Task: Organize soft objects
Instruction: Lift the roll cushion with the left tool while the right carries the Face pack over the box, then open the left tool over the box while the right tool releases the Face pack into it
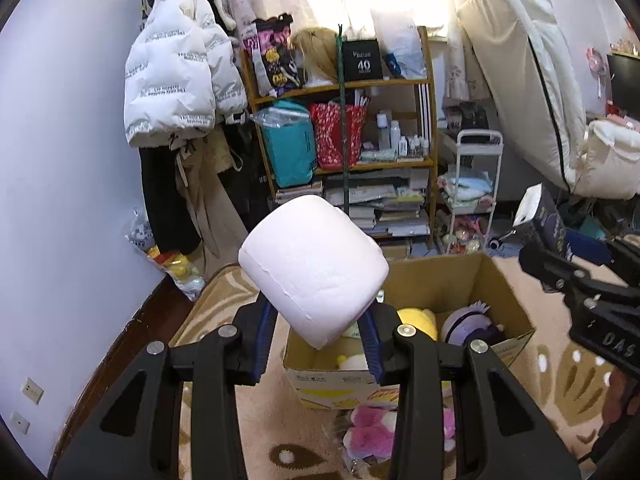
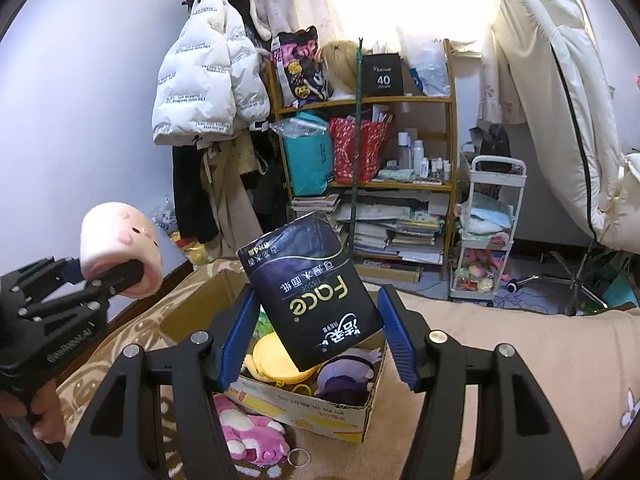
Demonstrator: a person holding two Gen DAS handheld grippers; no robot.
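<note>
My left gripper (image 1: 318, 338) is shut on a pale pink marshmallow-shaped plush (image 1: 314, 268), held above the near edge of an open cardboard box (image 1: 440, 280). The plush's face side shows in the right wrist view (image 2: 120, 248). In the right wrist view a black tissue pack (image 2: 312, 296) hangs tilted above the box (image 2: 200, 304) between the blue pads of my right gripper (image 2: 318, 332); the left pad (image 2: 240, 328) touches it, the right pad stands apart. The pack also shows in the left wrist view (image 1: 538, 216). The box holds a yellow plush (image 2: 276, 356) and a purple plush (image 2: 348, 372).
A pink and white plush (image 2: 252, 436) lies on the patterned rug in front of the box. A cluttered wooden shelf (image 1: 344, 128), a white trolley (image 1: 472, 188), hanging coats (image 1: 176, 80) and a leaning mattress (image 1: 528, 80) stand behind.
</note>
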